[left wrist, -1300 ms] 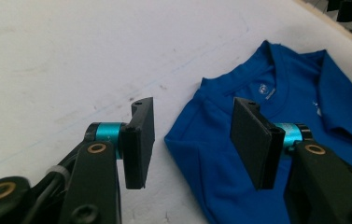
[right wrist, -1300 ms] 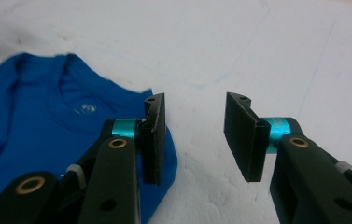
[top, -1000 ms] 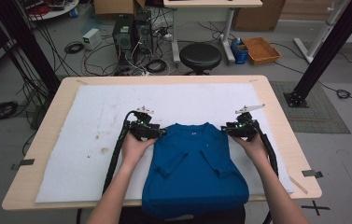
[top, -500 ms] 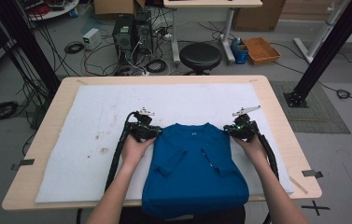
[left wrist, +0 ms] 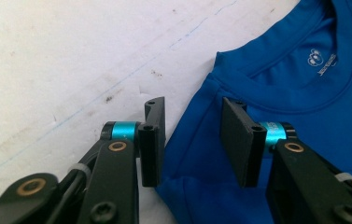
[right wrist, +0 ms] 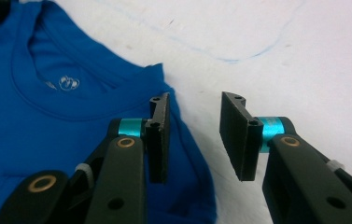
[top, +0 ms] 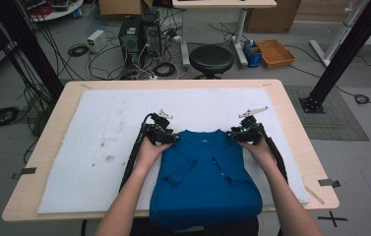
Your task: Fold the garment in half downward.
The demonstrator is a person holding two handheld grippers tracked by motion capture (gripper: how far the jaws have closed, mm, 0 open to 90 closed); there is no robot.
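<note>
A blue T-shirt (top: 205, 182) lies folded on the white cloth, sleeves tucked in, collar (top: 201, 132) toward the far side and its hem hanging over the near table edge. My left gripper (top: 169, 137) rests at the shirt's left shoulder; in the left gripper view it (left wrist: 193, 140) stands open astride the shoulder edge of the shirt (left wrist: 299, 107), gripping nothing. My right gripper (top: 235, 135) sits at the right shoulder; in the right gripper view it (right wrist: 194, 137) is open, one jaw over the blue shirt (right wrist: 47, 121), the other over white cloth.
A white cloth (top: 99, 142) with brown stains covers the wooden table (top: 291, 113). Bare cloth lies to the left and beyond the shirt. On the floor past the table are a black stool (top: 211, 59), computer cases, cables and an orange tray (top: 274, 52).
Both grippers and the shirt's shoulders have slid slightly toward the near side, and the shirt lies flatter. Hands stay at the two shoulders.
</note>
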